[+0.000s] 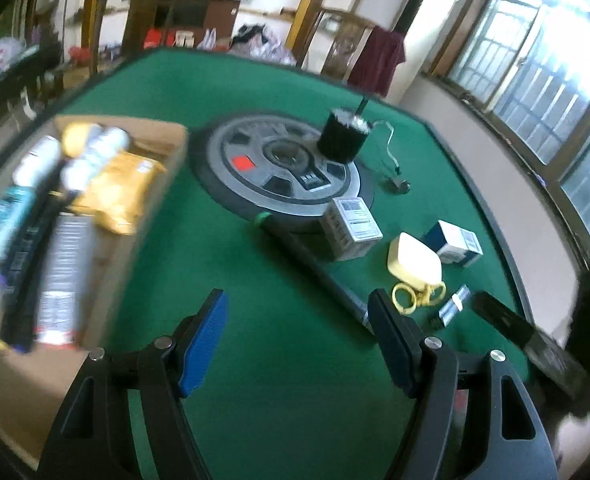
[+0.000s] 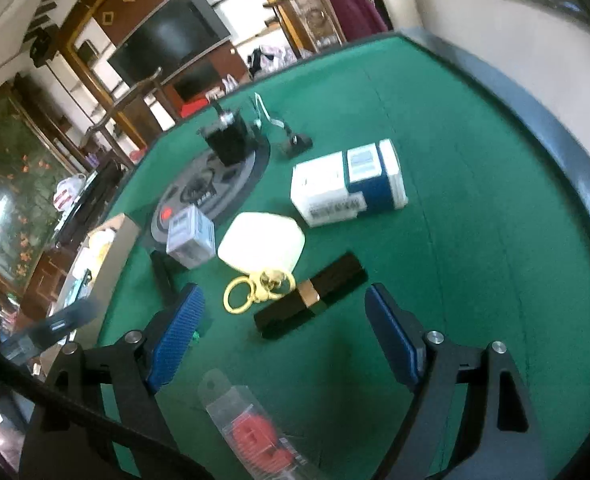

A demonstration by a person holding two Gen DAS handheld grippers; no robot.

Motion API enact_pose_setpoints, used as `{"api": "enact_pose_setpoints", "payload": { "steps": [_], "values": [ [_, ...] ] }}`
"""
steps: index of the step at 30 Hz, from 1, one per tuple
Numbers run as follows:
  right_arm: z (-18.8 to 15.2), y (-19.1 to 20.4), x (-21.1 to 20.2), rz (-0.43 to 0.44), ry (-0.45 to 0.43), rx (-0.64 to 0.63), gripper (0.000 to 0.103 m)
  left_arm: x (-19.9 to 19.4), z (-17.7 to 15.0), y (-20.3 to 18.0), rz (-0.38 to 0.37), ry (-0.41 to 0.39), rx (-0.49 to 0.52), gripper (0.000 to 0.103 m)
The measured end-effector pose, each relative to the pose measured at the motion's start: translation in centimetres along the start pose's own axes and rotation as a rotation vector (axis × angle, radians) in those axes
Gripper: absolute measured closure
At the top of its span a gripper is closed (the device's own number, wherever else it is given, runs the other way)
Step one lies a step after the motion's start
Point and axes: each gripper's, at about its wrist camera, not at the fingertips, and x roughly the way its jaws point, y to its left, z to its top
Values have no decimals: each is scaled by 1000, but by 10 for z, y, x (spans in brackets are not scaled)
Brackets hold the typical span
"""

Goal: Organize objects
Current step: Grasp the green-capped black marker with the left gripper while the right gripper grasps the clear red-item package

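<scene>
Our left claw stands wide open and holds nothing; between its blue pads we see only the bare green table. Its right finger sits in front of the near end of a dark rod, but we cannot tell whether they touch. Our right claw is also spread wide and empty, hanging over the table with a black and gold tube lying just beyond its tips, not between the pads.

To the left of the left claw, a cardboard box already holds bottles, a yellow packet and other blurred items. Loose on the table lie a grey disc with a black cylinder standing on its rim, a small grey carton touching the disc's near edge, a cream case with yellow rings attached, and a blue and white carton beyond it. Close under the right claw lies a clear packet with a red part inside.
</scene>
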Motion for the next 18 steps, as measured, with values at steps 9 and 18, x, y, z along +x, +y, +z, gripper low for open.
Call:
{"api": "enact_pose_setpoints", "payload": {
  "steps": [9,18],
  "values": [
    [4,-7,-12,5,-52,48,20,60,6,-31,205,19,96,37],
    [3,-11,-12,13,-42,73,20,39,-7,-11,159,58,172,92]
  ]
}}
